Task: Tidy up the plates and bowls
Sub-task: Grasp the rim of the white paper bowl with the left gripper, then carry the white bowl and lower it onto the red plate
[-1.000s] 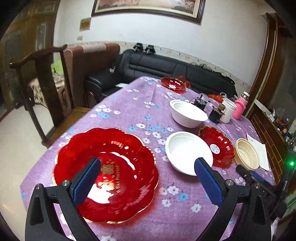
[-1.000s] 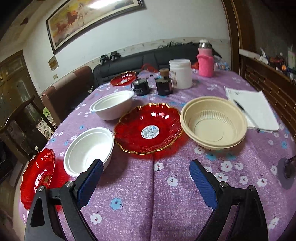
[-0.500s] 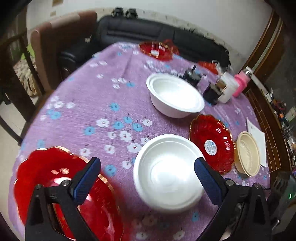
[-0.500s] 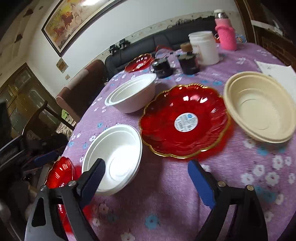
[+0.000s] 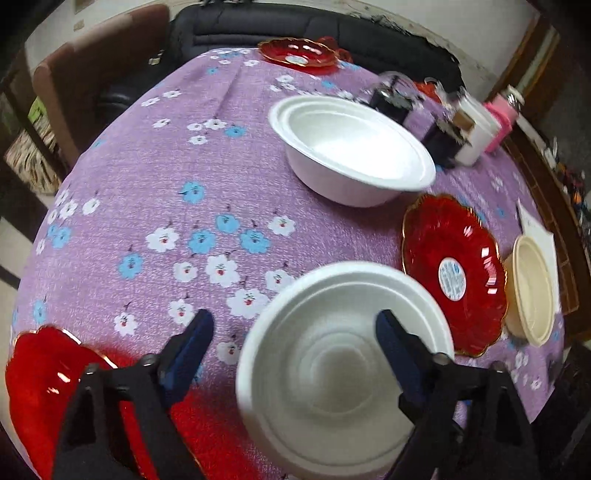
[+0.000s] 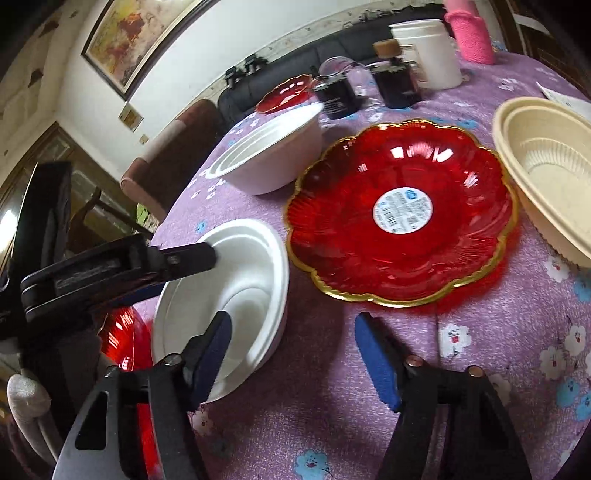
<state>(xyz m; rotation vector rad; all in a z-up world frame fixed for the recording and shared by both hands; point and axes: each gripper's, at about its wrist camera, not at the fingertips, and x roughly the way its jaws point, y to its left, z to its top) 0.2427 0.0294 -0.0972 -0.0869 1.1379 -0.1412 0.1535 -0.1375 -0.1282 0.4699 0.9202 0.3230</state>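
My left gripper [image 5: 295,343] is open above the near rim of a white foam bowl [image 5: 343,365], one finger left of it, one over its right side. In the right wrist view this bowl [image 6: 236,295] lies at the left with a left-gripper finger [image 6: 184,258] over its far rim. My right gripper [image 6: 291,354] is open, its left finger over the bowl's near edge. A second white bowl [image 5: 351,147] [image 6: 269,151] stands farther back. A red gold-rimmed plate with a sticker [image 5: 452,273] [image 6: 402,210] lies in the middle, a beige bowl [image 5: 532,291] [image 6: 550,173] at the right.
A large red plate [image 5: 51,384] [image 6: 122,336] lies at the near left edge of the purple flowered tablecloth [image 5: 177,177]. Another red plate [image 5: 299,55] sits at the far end. Dark jars [image 6: 397,81], a white tub [image 6: 428,51] and a pink bottle [image 6: 469,33] stand behind.
Both grippers have moved in on the near white bowl. The left one swung right off the large red plate; the right one swung left and lower. Both stay open.
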